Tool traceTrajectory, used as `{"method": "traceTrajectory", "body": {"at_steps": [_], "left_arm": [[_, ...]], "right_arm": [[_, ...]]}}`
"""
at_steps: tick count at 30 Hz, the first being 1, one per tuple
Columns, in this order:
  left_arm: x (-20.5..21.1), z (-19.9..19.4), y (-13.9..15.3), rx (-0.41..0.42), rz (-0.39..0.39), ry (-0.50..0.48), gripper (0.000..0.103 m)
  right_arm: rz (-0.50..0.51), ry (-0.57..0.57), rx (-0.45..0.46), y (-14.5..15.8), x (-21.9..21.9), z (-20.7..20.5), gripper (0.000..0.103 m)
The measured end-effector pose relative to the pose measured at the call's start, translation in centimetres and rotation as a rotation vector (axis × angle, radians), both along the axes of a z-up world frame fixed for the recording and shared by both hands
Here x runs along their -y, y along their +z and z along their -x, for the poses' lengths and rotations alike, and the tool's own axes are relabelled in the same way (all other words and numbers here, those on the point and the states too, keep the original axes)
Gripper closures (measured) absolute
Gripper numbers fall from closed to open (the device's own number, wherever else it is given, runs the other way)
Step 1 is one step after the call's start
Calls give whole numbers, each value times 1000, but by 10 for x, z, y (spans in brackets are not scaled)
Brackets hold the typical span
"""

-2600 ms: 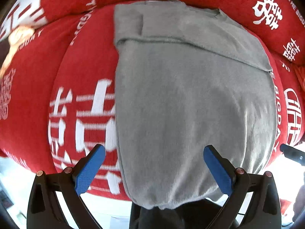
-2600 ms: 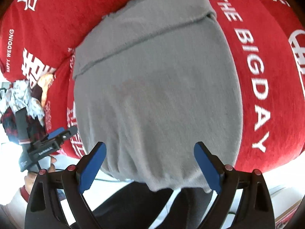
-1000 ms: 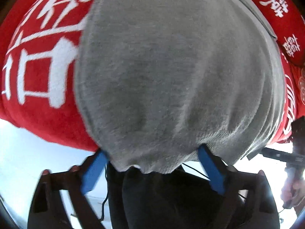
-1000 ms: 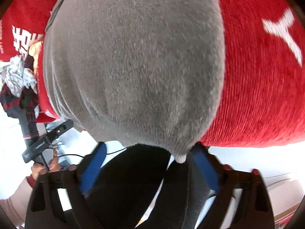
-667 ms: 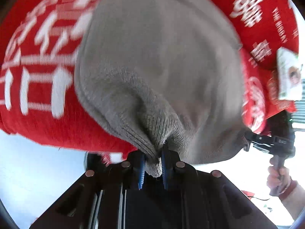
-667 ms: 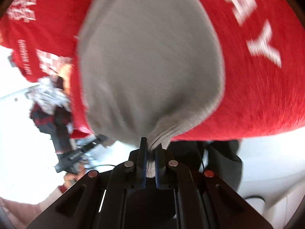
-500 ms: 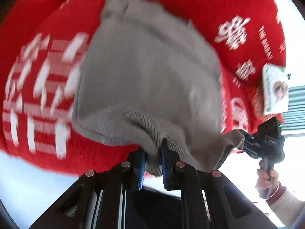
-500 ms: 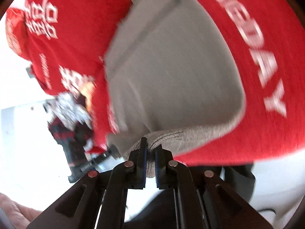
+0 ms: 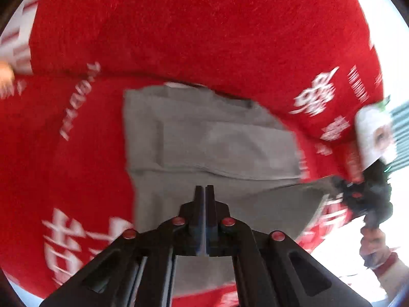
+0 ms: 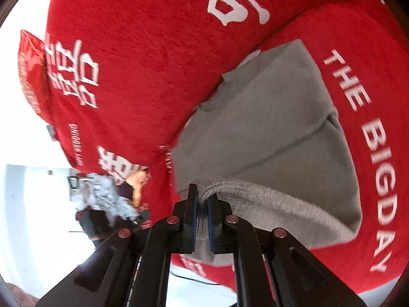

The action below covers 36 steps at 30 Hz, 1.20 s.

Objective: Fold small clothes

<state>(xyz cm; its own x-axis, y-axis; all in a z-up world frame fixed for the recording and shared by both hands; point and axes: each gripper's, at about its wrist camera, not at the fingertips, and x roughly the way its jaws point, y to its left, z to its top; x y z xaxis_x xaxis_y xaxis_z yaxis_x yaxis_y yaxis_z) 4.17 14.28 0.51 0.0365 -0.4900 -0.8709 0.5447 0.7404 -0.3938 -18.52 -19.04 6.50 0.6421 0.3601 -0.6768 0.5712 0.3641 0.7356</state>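
A grey knit sweater (image 9: 212, 145) lies on a red sofa seat (image 9: 76, 153), its sleeves folded in across the chest. My left gripper (image 9: 205, 192) is shut on the sweater's near hem and holds it lifted over the body. My right gripper (image 10: 202, 199) is shut on the other hem corner (image 10: 203, 220), the thick grey rib bunched between its blue pads. The sweater also shows in the right wrist view (image 10: 268, 133). The right gripper shows at the right of the left wrist view (image 9: 358, 199), at the raised hem corner.
The red sofa back (image 9: 204, 25) with white lettering rises behind the sweater. A white cushion (image 9: 375, 133) stands at the sofa's right end. A pile of patterned clothes (image 10: 102, 199) lies at the left. White floor (image 10: 30, 217) is below the seat edge.
Both grippers closed on the hanging hem, then lifted it and carried it forward over the sweater towards the collar. The lower half now arches up off the seat.
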Motion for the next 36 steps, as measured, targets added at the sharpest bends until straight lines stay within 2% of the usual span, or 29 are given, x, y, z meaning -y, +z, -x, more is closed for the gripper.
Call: {"method": "traceTrajectory", "body": {"at_steps": [3, 6, 10, 11, 12, 13, 14, 15, 20, 24, 26, 29, 31, 32, 33, 36], "left_arm": [[7, -1, -19, 6, -120, -64, 102], [16, 12, -48, -28, -238, -147, 102], [14, 23, -67, -93, -267, -137, 102], [13, 24, -69, -108, -264, -126, 101], [14, 25, -71, -111, -267, -120, 73], [14, 26, -73, -114, -275, -114, 50], [14, 26, -74, -101, -293, -97, 15], [15, 27, -73, -83, -300, -83, 12], [19, 25, -77, -113, -304, -53, 12], [31, 24, -85, -125, -312, -73, 12], [34, 22, -98, -161, -321, -99, 12], [39, 22, -113, -207, -338, -130, 31], [42, 23, -111, -180, -353, -151, 55], [43, 24, -109, -178, -345, -171, 93], [42, 24, -107, -210, -320, -180, 96], [36, 22, -88, -235, -220, -167, 96]], "right_arm": [[19, 3, -79, -18, 7, -13, 96], [30, 12, -178, -41, 13, -13, 95], [34, 47, -317, -64, 20, -5, 90], [50, 75, -360, -66, 21, -5, 76], [66, 97, -383, -66, 22, -6, 47], [95, 132, -405, -63, 22, -7, 35], [116, 162, -403, -60, 23, -8, 29], [134, 192, -399, -57, 22, -10, 29], [283, 362, -446, -50, 14, -22, 29], [324, 414, -440, -55, 12, -35, 29], [336, 429, -438, -64, 12, -42, 29], [304, 438, -458, -86, 12, -51, 33], [294, 450, -482, -96, 9, -55, 51], [333, 471, -495, -94, 5, -55, 74], [349, 488, -487, -90, 2, -54, 97], [356, 473, -432, -70, -1, -45, 97]]}}
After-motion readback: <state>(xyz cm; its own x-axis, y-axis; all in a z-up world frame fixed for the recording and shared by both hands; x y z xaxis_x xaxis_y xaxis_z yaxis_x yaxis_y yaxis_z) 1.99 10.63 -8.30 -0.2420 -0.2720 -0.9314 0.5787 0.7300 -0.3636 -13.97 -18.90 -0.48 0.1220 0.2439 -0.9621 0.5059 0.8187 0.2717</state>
